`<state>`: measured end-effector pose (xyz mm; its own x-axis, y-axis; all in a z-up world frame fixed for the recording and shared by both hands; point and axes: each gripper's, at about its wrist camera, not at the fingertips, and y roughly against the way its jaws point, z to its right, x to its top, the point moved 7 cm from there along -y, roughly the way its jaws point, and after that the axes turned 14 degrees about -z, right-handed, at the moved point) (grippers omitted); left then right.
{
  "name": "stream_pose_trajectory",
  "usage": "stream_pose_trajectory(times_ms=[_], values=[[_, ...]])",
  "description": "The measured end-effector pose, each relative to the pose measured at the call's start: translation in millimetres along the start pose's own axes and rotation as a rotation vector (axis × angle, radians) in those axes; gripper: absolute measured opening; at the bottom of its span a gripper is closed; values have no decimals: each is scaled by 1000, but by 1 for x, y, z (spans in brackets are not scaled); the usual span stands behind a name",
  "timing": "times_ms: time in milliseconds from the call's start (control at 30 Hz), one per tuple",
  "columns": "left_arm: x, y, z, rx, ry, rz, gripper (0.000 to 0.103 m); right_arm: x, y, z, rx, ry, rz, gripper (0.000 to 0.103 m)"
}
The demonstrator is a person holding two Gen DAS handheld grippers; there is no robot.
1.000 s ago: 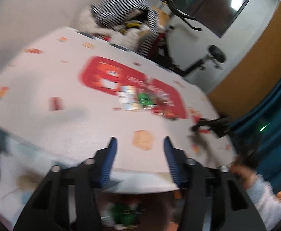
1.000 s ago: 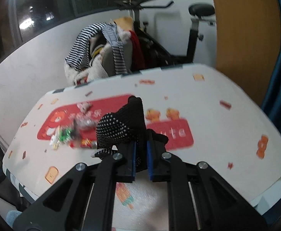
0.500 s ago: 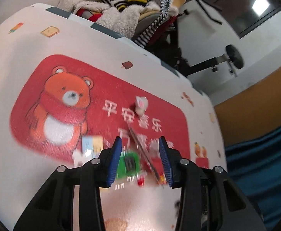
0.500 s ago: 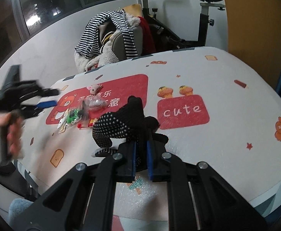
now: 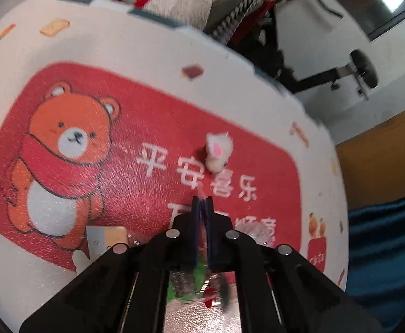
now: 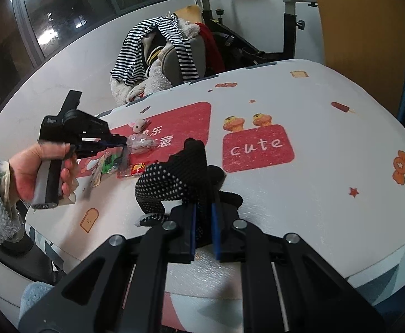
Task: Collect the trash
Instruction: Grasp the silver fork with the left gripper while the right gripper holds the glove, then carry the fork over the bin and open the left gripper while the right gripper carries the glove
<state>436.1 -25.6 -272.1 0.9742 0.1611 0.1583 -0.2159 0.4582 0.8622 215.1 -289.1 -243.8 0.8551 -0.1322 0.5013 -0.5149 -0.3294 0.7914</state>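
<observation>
white bear-print table (image 6: 327, 183); left gripper (image 5: 201, 204) pinches clear wrapper (image 6: 124, 156) narrowly, could slip; right gripper (image 6: 203, 230) clamps black glove (image 6: 180, 177).

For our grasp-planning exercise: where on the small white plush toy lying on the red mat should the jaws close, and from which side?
Across the narrow width of the white plush toy, coming from above: it lies as a soft, elongated lump alone on the red mat, with bare mat on both long sides for the jaws.
</observation>
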Motion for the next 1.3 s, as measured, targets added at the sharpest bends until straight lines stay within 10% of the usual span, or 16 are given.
stream_pose_trajectory(times_ms=[333, 633, 1300], values=[[-16, 105, 37, 6, -197, 173, 3, -3, 24, -14, 25, -8, 29, 13], [-96, 166, 67, 60, -372, 254, 3, -3, 66, -51, 78, 29, 86, 13], [-316, 138, 31, 10, -446, 164, 3, -52, 120, -81, 96, 65, 120, 13]])
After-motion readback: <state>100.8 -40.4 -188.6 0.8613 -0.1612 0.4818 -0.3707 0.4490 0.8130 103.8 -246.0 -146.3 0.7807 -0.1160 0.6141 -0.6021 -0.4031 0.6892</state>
